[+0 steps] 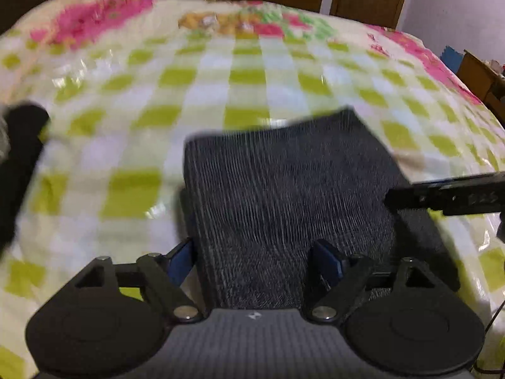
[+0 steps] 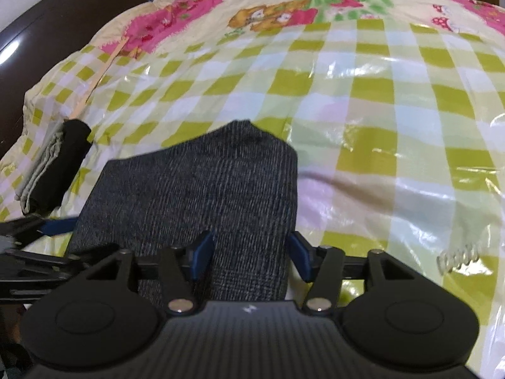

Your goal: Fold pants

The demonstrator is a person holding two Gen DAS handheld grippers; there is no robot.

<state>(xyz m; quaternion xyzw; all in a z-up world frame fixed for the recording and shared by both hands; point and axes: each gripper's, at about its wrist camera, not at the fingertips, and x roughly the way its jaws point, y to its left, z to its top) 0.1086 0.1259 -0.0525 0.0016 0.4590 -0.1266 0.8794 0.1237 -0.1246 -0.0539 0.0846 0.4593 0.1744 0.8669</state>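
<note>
At the lower middle of both wrist views, on the bed (image 2: 363, 101) with its glossy green-checked cover, lie the pants (image 1: 284, 189), already folded down to a compact, thick rectangle. You look to be at the release after a fold: the fold itself seems done, and what remains is either one more fold or squaring up the bundle.

Your left hand-held gripper (image 1: 255, 260) stands wide, its blue pads on either side of the cloth with clear gaps, so it has hold of nothing. Your right hand-held gripper (image 2: 251, 254) is about half spread; the near end of the pants runs between its pads, the right pad sits clear of the cloth, and the left pad is close to it, but no pinch shows. I read it as not gripping.

For the next move, you would need to decide whether the bundle is small enough. If another fold is wanted, take the near edge with both tools, well apart, and carry it over evenly to the far edge.

The fabric is dark grey with fine pale stripes, fairly heavy, lying flat. Its far edge is uneven in the right wrist view, rising to a peak near the middle. A separate dark and pale folded bundle (image 2: 53, 170) rests at the left of that frame.
</note>
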